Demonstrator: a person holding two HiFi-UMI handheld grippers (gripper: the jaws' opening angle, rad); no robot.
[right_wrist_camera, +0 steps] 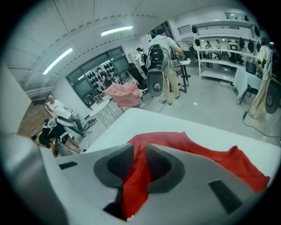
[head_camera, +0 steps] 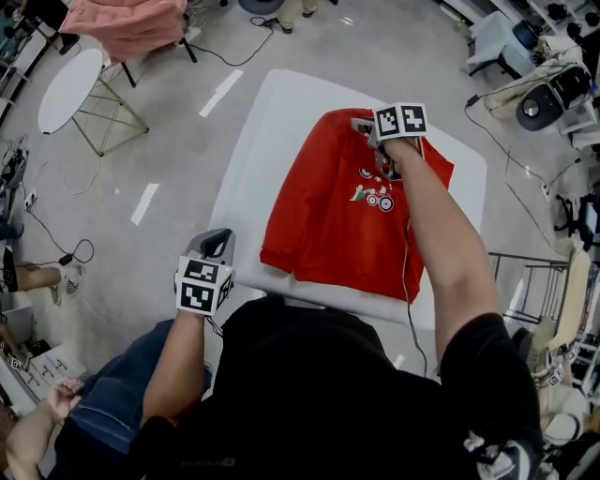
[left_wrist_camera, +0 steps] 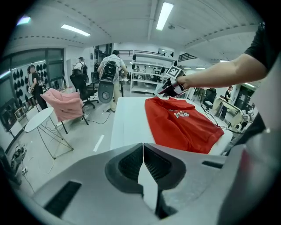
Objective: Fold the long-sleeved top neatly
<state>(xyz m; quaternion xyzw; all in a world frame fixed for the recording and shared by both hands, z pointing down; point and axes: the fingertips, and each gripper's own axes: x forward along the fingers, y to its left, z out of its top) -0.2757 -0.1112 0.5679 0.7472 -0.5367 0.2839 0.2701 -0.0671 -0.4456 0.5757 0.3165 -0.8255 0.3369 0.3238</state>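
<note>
The red long-sleeved top point(head_camera: 347, 206) lies spread on the white table point(head_camera: 272, 122), printed chest up and hem toward me. It also shows in the left gripper view point(left_wrist_camera: 184, 123) and the right gripper view point(right_wrist_camera: 210, 154). My right gripper point(head_camera: 364, 127) reaches over the collar end at the far side. Its jaws point(right_wrist_camera: 137, 151) stand apart with a strip of red cloth running between them. My left gripper point(head_camera: 216, 239) hovers off the table's near left edge, away from the top. It point(left_wrist_camera: 143, 147) is shut with nothing in it.
A pink garment point(head_camera: 127, 23) hangs over a chair at the far left, beside a white folding side table point(head_camera: 70, 84). A wire rack point(head_camera: 525, 281) stands right of the table. People with backpacks point(left_wrist_camera: 109, 70) stand in the background. Cables cross the floor.
</note>
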